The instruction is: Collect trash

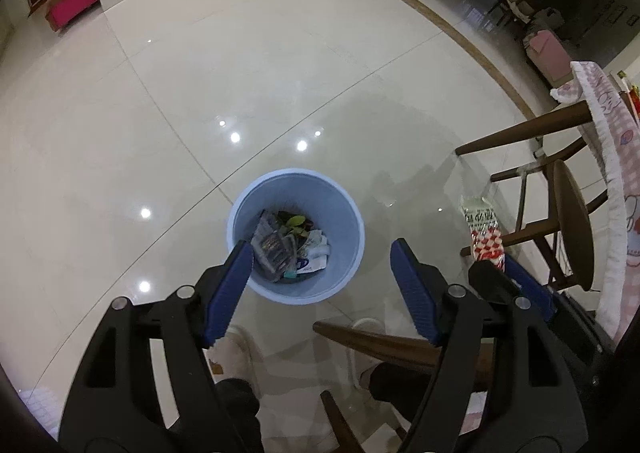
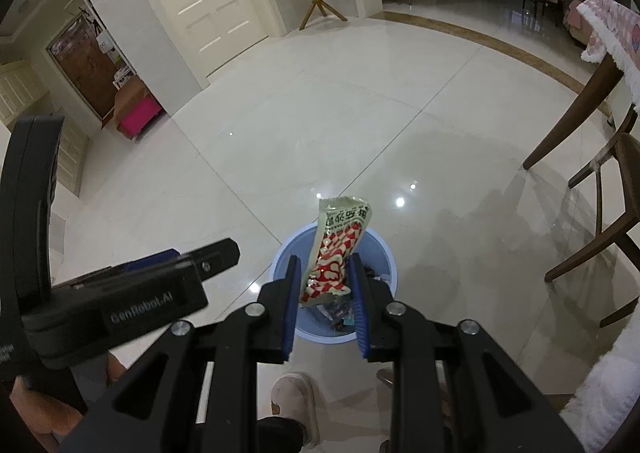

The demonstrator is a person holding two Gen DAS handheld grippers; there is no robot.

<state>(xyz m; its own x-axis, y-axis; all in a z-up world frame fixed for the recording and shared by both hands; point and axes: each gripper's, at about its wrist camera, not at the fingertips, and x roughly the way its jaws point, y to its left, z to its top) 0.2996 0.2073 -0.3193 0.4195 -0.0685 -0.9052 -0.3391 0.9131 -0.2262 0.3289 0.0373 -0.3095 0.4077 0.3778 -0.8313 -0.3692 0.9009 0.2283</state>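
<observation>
Release wrapper into bin
Right gripper (image 2: 325, 285) jaws pinch the wrapper (image 2: 339, 249) above the bin (image 2: 384, 253); open them only there. Left gripper (image 1: 322, 269) jaws wide, empty.

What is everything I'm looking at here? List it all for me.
Bin: one, light blue, on the floor under both grippers.
Trash in bin: several wrappers and scraps, mixed colours.
Snack wrapper: one, red, white and green, clamped above the bin.
Floor: white glossy tiles.
Chairs: dark wood, right side.
Tablecloth: pink check, white fringe, right edge.
Door: white, far wall.
Box: pink, by the doorway.
Slipper: pale, on the person's foot.
Left gripper: black, blue pads, open, empty.
Right gripper: black, blue pads, holding the wrapper.
</observation>
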